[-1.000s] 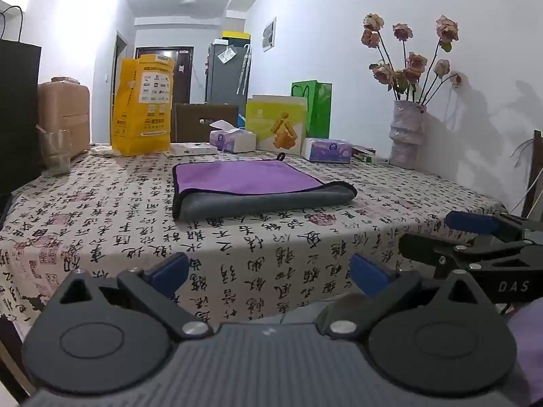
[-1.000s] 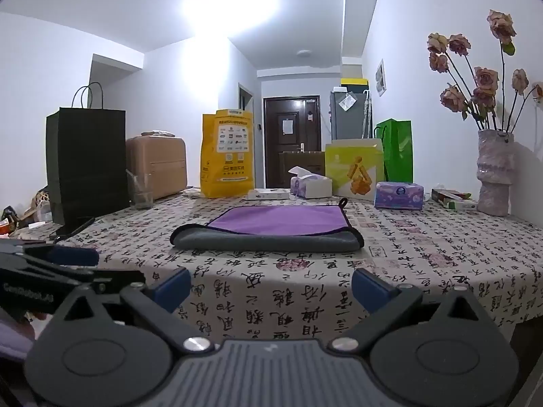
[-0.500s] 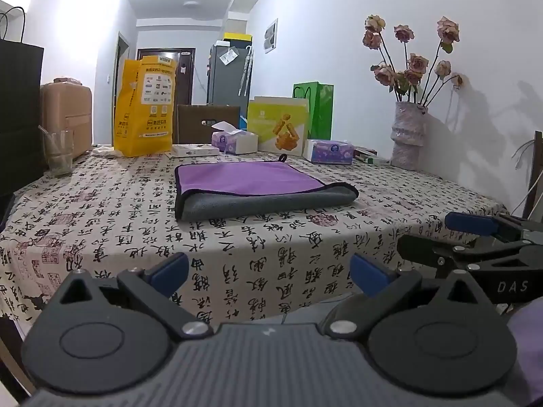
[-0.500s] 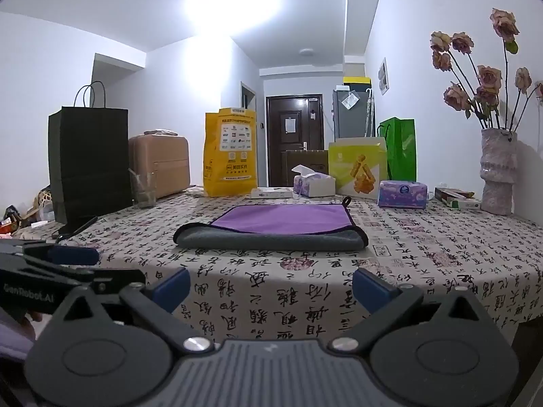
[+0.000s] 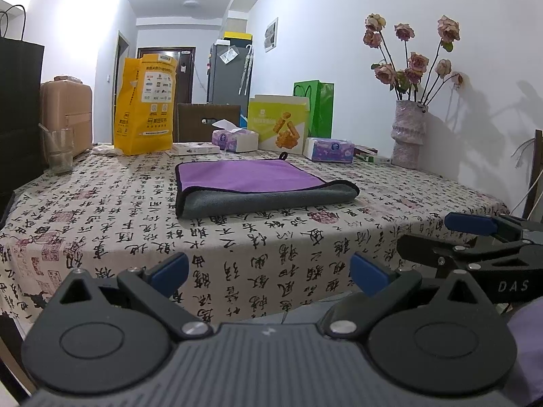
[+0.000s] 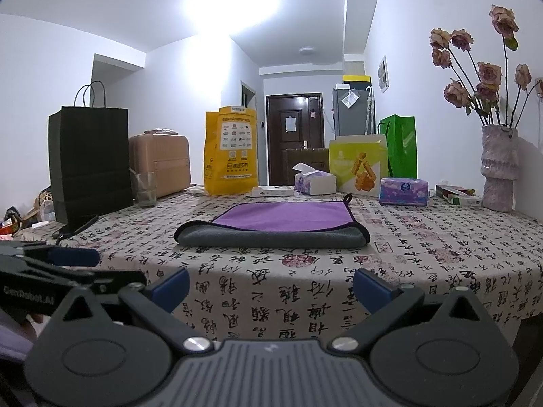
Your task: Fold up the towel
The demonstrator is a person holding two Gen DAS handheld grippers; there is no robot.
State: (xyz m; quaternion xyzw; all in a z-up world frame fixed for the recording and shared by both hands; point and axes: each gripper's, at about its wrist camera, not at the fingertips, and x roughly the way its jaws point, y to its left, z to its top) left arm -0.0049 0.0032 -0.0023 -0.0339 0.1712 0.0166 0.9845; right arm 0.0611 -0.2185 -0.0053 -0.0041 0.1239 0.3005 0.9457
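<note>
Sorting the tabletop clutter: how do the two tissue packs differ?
The left tissue pack is open, a white tissue sticking up; the right tissue pack shows none. The right one is mostly purple, the left one partly white. Both lie on the table behind the towel.

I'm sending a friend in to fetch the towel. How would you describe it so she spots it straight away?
On the table covered by a calligraphy-print tablecloth, look in the middle, in front of the row of bags and tissue boxes. The towel lies flat there, folded over. It is the only cloth item lying on the tablecloth: purple on top, grey along its near folded edge, with a small black hanging loop at a far corner.
</note>
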